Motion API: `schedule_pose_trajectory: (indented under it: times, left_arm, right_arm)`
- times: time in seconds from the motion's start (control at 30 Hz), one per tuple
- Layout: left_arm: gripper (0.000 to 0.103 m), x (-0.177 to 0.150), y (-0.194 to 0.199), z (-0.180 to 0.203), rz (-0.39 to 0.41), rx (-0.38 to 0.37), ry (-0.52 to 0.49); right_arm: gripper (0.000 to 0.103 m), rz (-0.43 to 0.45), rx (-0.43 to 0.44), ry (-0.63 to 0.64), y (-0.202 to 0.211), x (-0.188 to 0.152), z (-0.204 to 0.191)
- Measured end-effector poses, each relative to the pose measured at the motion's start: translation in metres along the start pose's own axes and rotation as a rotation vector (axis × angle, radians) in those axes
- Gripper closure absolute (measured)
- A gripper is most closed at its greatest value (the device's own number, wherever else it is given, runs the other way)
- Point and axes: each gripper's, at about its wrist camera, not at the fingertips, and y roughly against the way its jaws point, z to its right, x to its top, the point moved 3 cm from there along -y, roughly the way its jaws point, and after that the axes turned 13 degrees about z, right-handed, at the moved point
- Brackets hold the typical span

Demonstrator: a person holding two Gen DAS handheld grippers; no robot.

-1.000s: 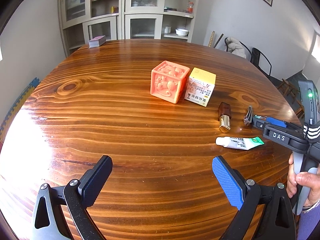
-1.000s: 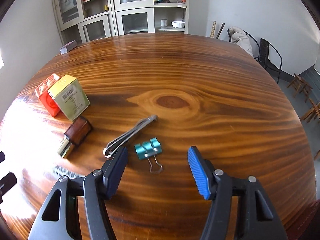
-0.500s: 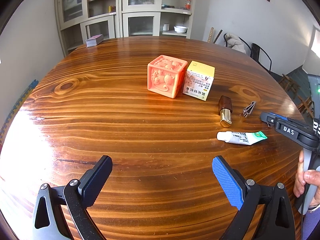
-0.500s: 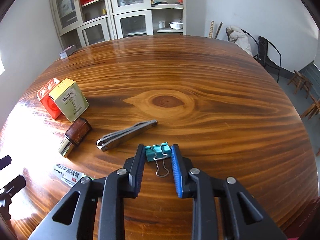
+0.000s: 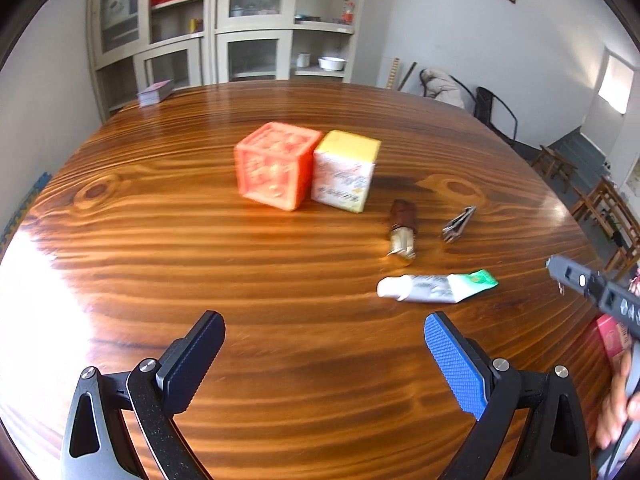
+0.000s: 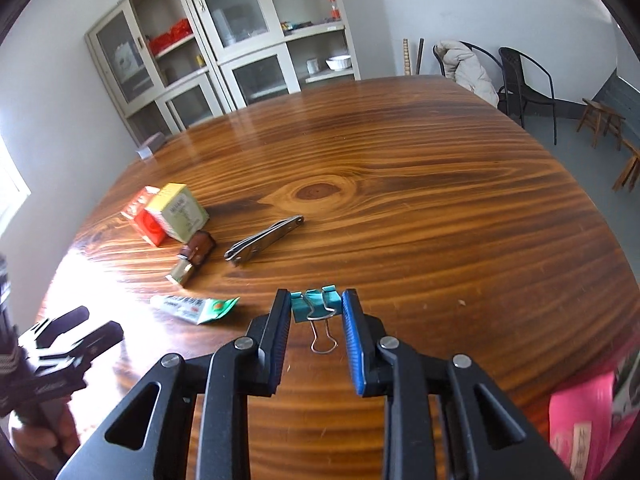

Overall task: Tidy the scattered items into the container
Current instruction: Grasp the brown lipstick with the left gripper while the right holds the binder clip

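Binder clip [image 6: 316, 305] now off table [image 6: 440, 208]

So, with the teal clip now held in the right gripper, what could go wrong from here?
1. The right gripper pinches the binder clip only at its fingertips, so it might slip out while carried.
2. Its wire handle hangs loose and could snag.
3. The pink container sits at the table edge, so a careless drop might miss it.
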Motion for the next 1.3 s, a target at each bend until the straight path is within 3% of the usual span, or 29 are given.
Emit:
schedule_pose_trajectory:
  times: [0.17,0.3,0.57,0.73,0.8,0.87,0.93,1.3]
  left_arm:
    - [0.003,0.013,-0.023,0.024,-0.005,-0.009,-0.033]
    - [0.025,0.021,-0.047,0.038,-0.024,-0.005,-0.054]
    - [0.026,0.026,-0.079,0.043,-0.042,0.027,-0.061]
    - [0.034,0.027,-0.088,0.045,-0.038,0.047,-0.078]
    - [0.047,0.027,-0.088,0.047,-0.030,0.056,-0.095]
    - [0.070,0.026,-0.086,0.048,-0.028,0.051,-0.092]
    - [0.081,0.027,-0.082,0.047,-0.033,0.037,-0.079]
    - [0.082,0.049,-0.028,0.068,0.094,-0.039,-0.097]
  right_arm:
    - [0.074,0.018,0.010,-0.003,0.008,-0.001,-0.002]
    - [0.074,0.020,0.012,-0.015,0.010,-0.002,0.002]
    - [0.074,0.038,0.021,-0.046,0.016,0.003,0.010]
    - [0.074,0.039,0.018,-0.045,0.015,0.002,0.010]
    - [0.074,0.038,0.016,-0.045,0.015,0.002,0.009]
    - [0.074,0.040,0.013,-0.042,0.015,0.001,0.008]
    - [0.074,0.046,0.010,-0.040,0.016,0.001,0.007]
    - [0.074,0.120,0.001,-0.050,0.034,0.007,0.006]
